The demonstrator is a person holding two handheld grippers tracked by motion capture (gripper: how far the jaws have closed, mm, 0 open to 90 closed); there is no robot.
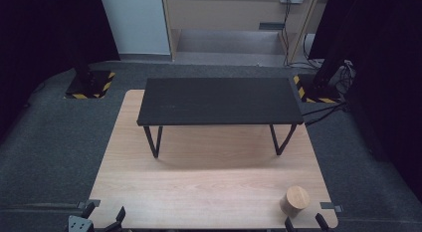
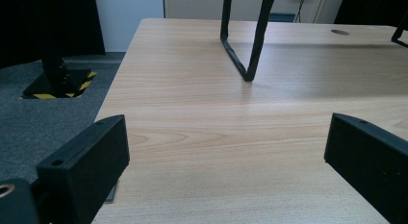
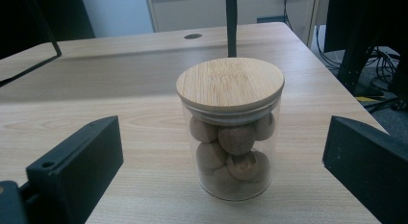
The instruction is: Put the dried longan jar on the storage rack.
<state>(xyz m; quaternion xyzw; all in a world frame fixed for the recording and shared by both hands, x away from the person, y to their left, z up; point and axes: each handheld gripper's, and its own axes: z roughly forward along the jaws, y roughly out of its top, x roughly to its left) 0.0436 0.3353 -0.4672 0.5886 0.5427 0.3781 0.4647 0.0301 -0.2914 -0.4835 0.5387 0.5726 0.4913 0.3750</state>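
Note:
A clear glass jar [image 3: 231, 137] with a round wooden lid stands upright on the light wooden table [image 1: 209, 192], filled with several brown balls. From above the jar [image 1: 294, 200] sits near the table's front right corner. My right gripper [image 1: 303, 224] is just in front of it at the table's near edge, jaws open wide and clear of the glass; in the right gripper view the right gripper [image 3: 221, 171] has the jar a short way ahead of its tips. At the front left corner my left gripper [image 1: 104, 213] is open over bare wood, as the left gripper [image 2: 226, 166] in its own view.
A low black shelf [image 1: 219, 100] on thin black wire legs [image 2: 245, 41] spans the far half of the table. Dark carpet surrounds the table. Black stands with yellow-black striped bases [image 1: 92, 85] sit at the far left and right, with cables at the right.

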